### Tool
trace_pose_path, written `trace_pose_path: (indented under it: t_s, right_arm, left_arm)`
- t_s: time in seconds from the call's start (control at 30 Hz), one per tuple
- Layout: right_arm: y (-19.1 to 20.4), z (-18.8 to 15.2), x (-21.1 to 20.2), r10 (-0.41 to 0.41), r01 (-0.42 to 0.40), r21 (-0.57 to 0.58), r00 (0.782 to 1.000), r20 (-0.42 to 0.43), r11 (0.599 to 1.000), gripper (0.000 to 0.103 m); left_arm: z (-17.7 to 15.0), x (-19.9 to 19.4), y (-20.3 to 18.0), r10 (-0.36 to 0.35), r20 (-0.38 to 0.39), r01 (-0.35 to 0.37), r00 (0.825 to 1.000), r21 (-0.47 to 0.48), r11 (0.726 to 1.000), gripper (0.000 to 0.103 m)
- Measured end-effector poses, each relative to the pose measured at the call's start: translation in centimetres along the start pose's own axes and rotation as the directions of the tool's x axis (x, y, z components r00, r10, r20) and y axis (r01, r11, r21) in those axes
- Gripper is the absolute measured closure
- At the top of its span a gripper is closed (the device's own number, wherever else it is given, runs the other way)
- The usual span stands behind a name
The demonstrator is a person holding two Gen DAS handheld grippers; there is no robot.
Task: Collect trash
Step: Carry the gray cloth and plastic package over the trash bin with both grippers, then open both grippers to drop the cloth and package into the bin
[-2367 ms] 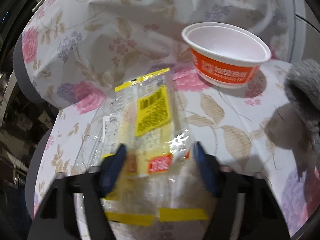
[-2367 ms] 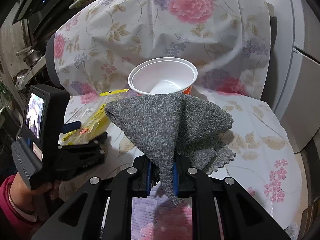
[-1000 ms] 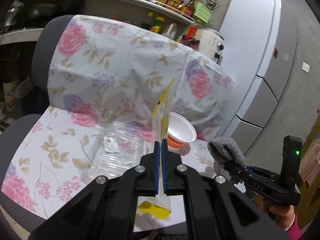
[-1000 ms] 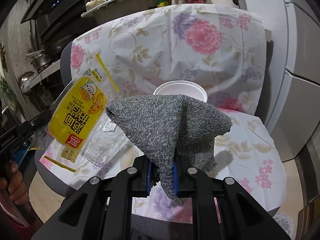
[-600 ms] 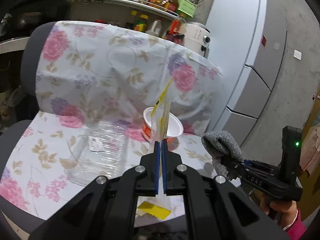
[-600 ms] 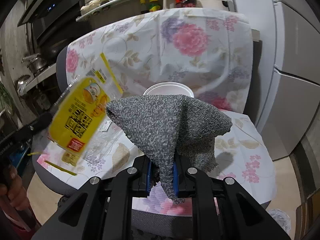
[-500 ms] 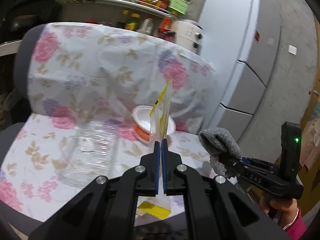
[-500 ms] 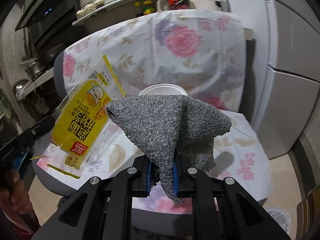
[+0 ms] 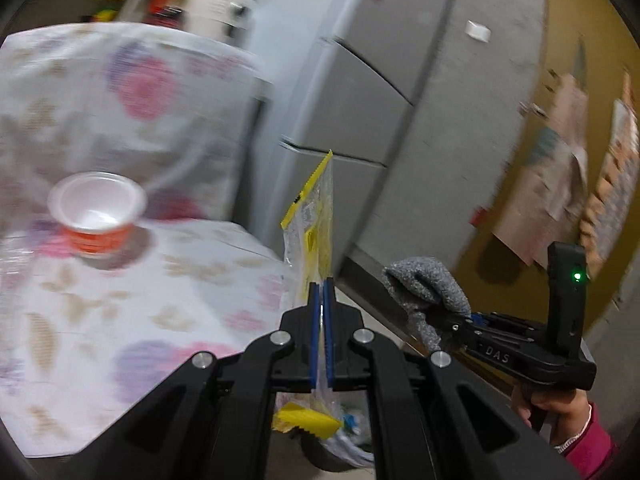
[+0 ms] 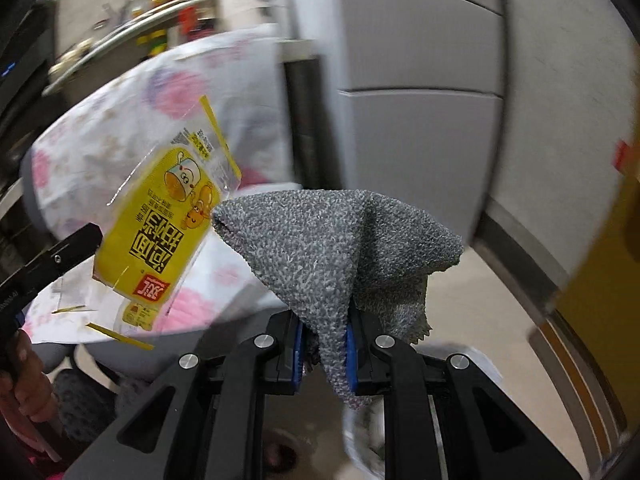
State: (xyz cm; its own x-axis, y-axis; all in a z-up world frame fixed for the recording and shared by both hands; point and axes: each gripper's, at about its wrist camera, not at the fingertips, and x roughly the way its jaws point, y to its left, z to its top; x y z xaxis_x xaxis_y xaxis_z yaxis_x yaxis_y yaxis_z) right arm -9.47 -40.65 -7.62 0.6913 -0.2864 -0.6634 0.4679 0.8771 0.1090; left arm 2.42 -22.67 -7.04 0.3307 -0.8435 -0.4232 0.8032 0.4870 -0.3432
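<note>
While the wrapper (image 9: 316, 220) stood on edge in the left wrist view, its yellow printed face (image 10: 160, 232) showed flat in the right wrist view, held up in the air off the seat. Its lower yellow strip hung below the fingers. The left gripper (image 9: 320, 312) had its blue pads pressed together on the wrapper's clear film, with almost no gap between them. Below it, a bin (image 9: 344, 444) with a pale liner sat on the floor; what lay inside was blurred, though some crumpled bits showed.

A gray cloth (image 10: 340, 248) draped up and over the right gripper (image 10: 322, 344), whose jaws were closed on a fold of it; the cloth's scalloped edge hung to the right. In the left wrist view the same cloth (image 9: 424, 292) bunched at the tip of the right gripper (image 9: 438, 320), just right of the wrapper.

An orange bowl (image 9: 96, 216) with a white inside stood upright on the floral cover (image 9: 120, 304) of the seat, well apart from both grippers, holding nothing visible. A gray fridge (image 9: 380, 120) stood behind the seat.
</note>
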Motion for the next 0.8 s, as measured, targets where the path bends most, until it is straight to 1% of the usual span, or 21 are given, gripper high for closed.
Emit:
trace_pose_path:
  t_s: [0.07,0.13,0.17,0.2,0.27,0.33,0.4,0.47,0.5,0.6,0.63,0.67,0.7,0.73,0.77,0.8]
  right_arm:
    - [-2.5,-1.2,-0.6,-0.036,0.036,0.04,0.999,-0.012,0.999,0.086]
    - [-5.3,-2.8,-1.1,-0.065,0.067,0.092,0.997,-0.031,0.993,0.086]
    - [-6.4,-3.6,-1.2,-0.078,0.082,0.113,0.996,-0.04,0.99,0.086]
    - [-7.7,-4.5,-1.2,-0.091,0.097,0.138,0.994,-0.055,0.986,0.085]
    - [-9.6,-6.0,-1.1,-0.106,0.119,0.176,0.991,-0.081,0.977,0.085]
    - [-11.4,-7.6,-0.6,-0.124,0.146,0.208,0.986,-0.115,0.967,0.085]
    - [-13.1,-9.2,0.0,-0.117,0.153,0.246,0.981,-0.154,0.957,0.085]
    - [-14.4,-10.7,1.0,-0.109,0.16,0.281,0.976,-0.19,0.946,0.084]
    - [-14.6,-11.1,1.4,-0.102,0.159,0.294,0.974,-0.203,0.943,0.084]
    - [-15.4,-12.1,2.8,-0.09,0.165,0.316,0.967,-0.238,0.935,0.078]
    - [-15.5,-12.1,3.5,-0.086,0.166,0.321,0.965,-0.248,0.932,0.073]
    - [-15.9,-12.5,4.3,-0.077,0.166,0.332,0.961,-0.264,0.929,0.069]
    - [-16.1,-12.6,4.8,-0.075,0.17,0.344,0.959,-0.272,0.924,0.061]
    - [-16.4,-12.8,5.2,-0.073,0.174,0.355,0.957,-0.281,0.919,0.051]
    - [-16.5,-13.1,5.8,-0.071,0.182,0.366,0.952,-0.298,0.913,0.047]
    - [-16.6,-13.1,6.0,-0.066,0.181,0.373,0.951,-0.302,0.91,0.046]
  left_arm:
    - [-0.9,2.3,-2.1,-0.06,-0.049,0.061,0.997,0.018,0.998,0.103]
    - [-1.8,4.3,-3.9,-0.108,-0.095,0.111,0.99,0.028,0.993,0.103]
    - [-2.3,5.4,-4.7,-0.13,-0.121,0.135,0.984,0.036,0.99,0.103]
    - [-3.1,6.7,-5.9,-0.156,-0.157,0.165,0.975,0.046,0.985,0.103]
    - [-4.3,8.8,-7.3,-0.181,-0.212,0.198,0.96,0.063,0.978,0.103]
    - [-5.5,10.1,-8.4,-0.198,-0.251,0.222,0.947,0.069,0.973,0.103]
    - [-6.6,11.8,-9.3,-0.217,-0.293,0.246,0.931,0.068,0.967,0.103]
    - [-7.3,13.2,-9.9,-0.221,-0.323,0.257,0.92,0.073,0.964,0.103]
    - [-7.4,13.8,-10.1,-0.219,-0.333,0.257,0.917,0.075,0.963,0.103]
    - [-7.7,15.6,-10.3,-0.217,-0.363,0.259,0.906,0.072,0.963,0.102]
    - [-7.9,16.1,-10.4,-0.204,-0.369,0.248,0.907,0.074,0.966,0.097]
    - [-8.0,16.6,-10.2,-0.201,-0.377,0.244,0.904,0.069,0.967,0.081]
    - [-8.0,17.0,-10.0,-0.195,-0.383,0.236,0.903,0.062,0.97,0.068]
    - [-8.0,17.2,-9.8,-0.183,-0.381,0.221,0.906,0.059,0.973,0.064]
    - [-8.0,17.3,-9.4,-0.184,-0.384,0.218,0.905,0.047,0.975,0.061]
    - [-7.9,17.3,-9.0,-0.183,-0.385,0.214,0.905,0.041,0.976,0.061]
